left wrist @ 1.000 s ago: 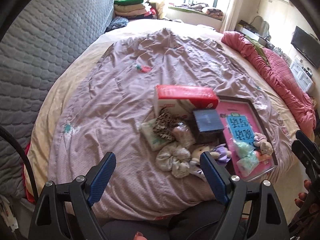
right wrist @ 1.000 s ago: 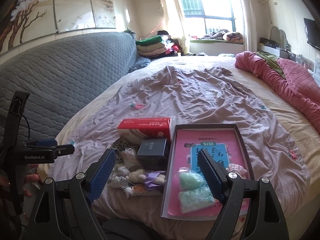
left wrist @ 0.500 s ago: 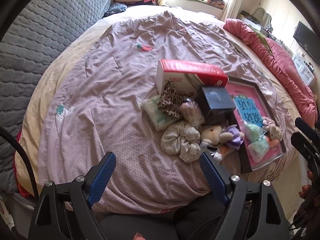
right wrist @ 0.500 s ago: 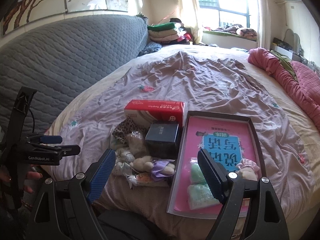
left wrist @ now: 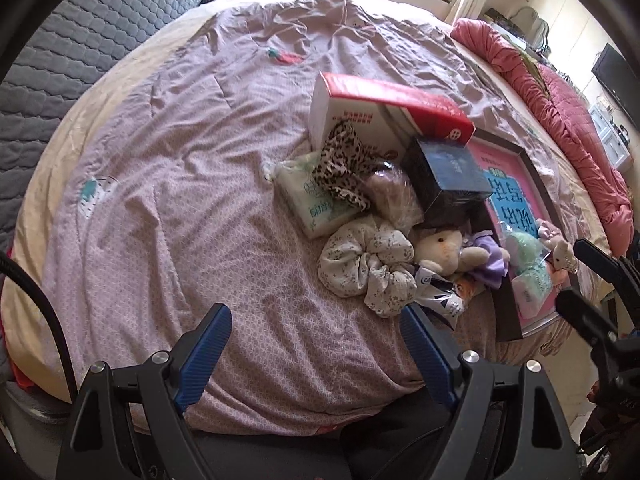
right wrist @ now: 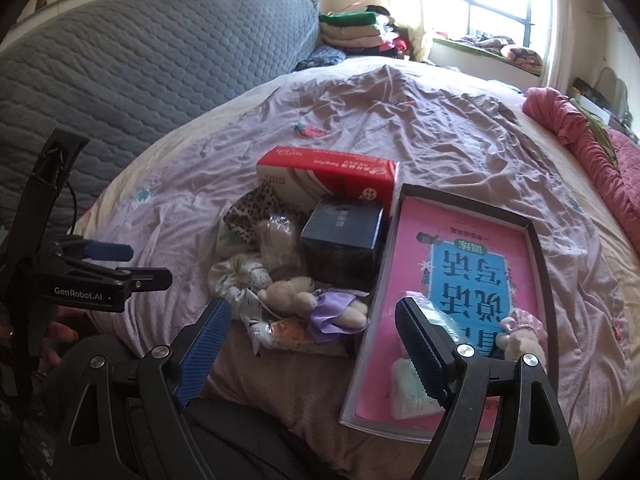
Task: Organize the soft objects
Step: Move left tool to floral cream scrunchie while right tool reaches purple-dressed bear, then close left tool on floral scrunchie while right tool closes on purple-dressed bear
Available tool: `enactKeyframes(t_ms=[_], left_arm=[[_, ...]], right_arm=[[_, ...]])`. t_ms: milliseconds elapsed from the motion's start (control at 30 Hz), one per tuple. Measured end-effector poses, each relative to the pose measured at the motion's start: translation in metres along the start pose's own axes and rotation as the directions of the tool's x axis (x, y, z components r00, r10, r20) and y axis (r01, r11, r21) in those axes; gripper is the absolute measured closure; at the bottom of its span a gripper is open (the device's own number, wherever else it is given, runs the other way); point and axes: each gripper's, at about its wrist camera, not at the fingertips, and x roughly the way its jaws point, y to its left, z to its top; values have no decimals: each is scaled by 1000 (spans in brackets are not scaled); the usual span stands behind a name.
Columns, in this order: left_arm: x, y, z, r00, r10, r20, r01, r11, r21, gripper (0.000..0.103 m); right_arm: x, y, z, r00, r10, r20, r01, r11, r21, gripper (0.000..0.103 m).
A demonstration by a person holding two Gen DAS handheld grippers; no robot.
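On the bed (left wrist: 168, 184) lie two boxes, one red-and-white box (left wrist: 384, 108) and one dark box (left wrist: 448, 172), plus one shallow tray (right wrist: 536, 236) at the near right edge. Three scrunchies show: leopard-print (left wrist: 340, 160), floral white (left wrist: 368, 264) and pink (right wrist: 520, 322). There are two plush toys (left wrist: 444, 248) (right wrist: 516, 342) and one tissue pack (left wrist: 308, 196).

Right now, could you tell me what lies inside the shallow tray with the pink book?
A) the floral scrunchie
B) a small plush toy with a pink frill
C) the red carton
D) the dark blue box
B: the small plush toy rests on the pink book inside the tray; the carton, scrunchie and blue box sit on the bedspread beside it.
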Motion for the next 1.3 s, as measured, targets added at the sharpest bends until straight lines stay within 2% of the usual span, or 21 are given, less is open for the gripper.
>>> enactKeyframes(t_ms=[367,733,1000,1167,1300], left_arm=[[30,-1,10,998,-17,-52,17,1000,3,18],[68,-7,25,994,-20,-108,21,1000,9,18],[84,-8,34,992,-24,-127,25,1000,5,18],[93,-7,39,990,-29,-138,29,1000,-4,18],[98,-6,38,989,-29,-145,28,1000,-8,18]], right_arm=[[39,0,1,997,-16,-75,11,998,-58,18],[83,2,7,981,-92,-172,54,975,-214,18],[111,7,7,966,-173,-192,95,929,-357,18],[124,12,10,964,-173,-200,76,906,-417,19],[135,16,12,962,-168,-216,55,891,-450,24]])
